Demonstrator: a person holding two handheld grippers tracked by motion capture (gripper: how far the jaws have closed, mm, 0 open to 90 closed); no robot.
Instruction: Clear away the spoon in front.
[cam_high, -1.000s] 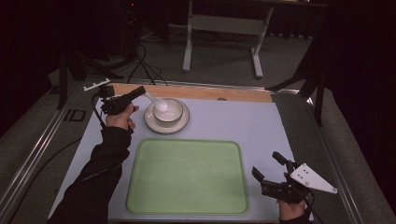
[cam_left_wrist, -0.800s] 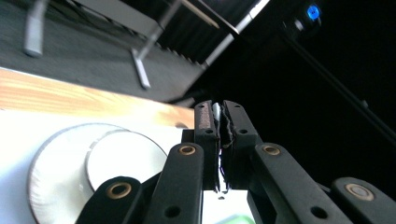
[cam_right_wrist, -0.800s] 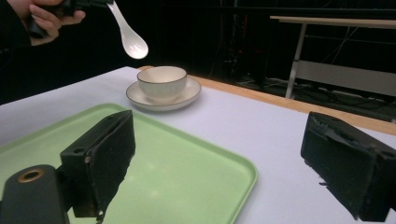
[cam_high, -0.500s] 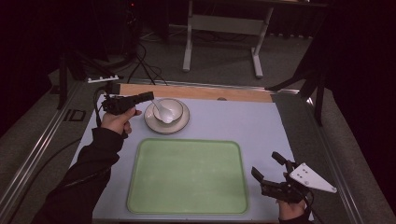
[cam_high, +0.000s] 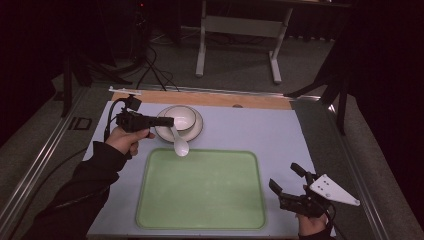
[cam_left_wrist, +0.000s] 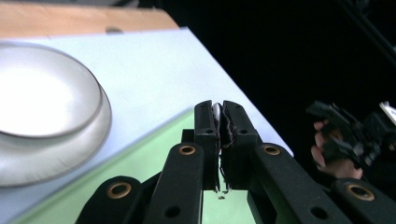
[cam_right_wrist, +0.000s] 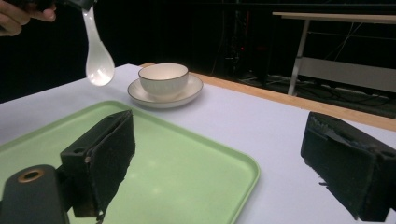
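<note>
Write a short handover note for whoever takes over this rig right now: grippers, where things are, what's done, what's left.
Left gripper: shut on the handle of the white spoon, which hangs bowl-down in the air near the tray's far left corner.
Right gripper: open, holding nothing, near the table's right front corner.
Bowl sits on its saucer behind the green tray, which has nothing on it.
Done: spoon lifted out of the bowl.
Left, probably: set the spoon down on the tray; bowl and saucer may follow.
</note>
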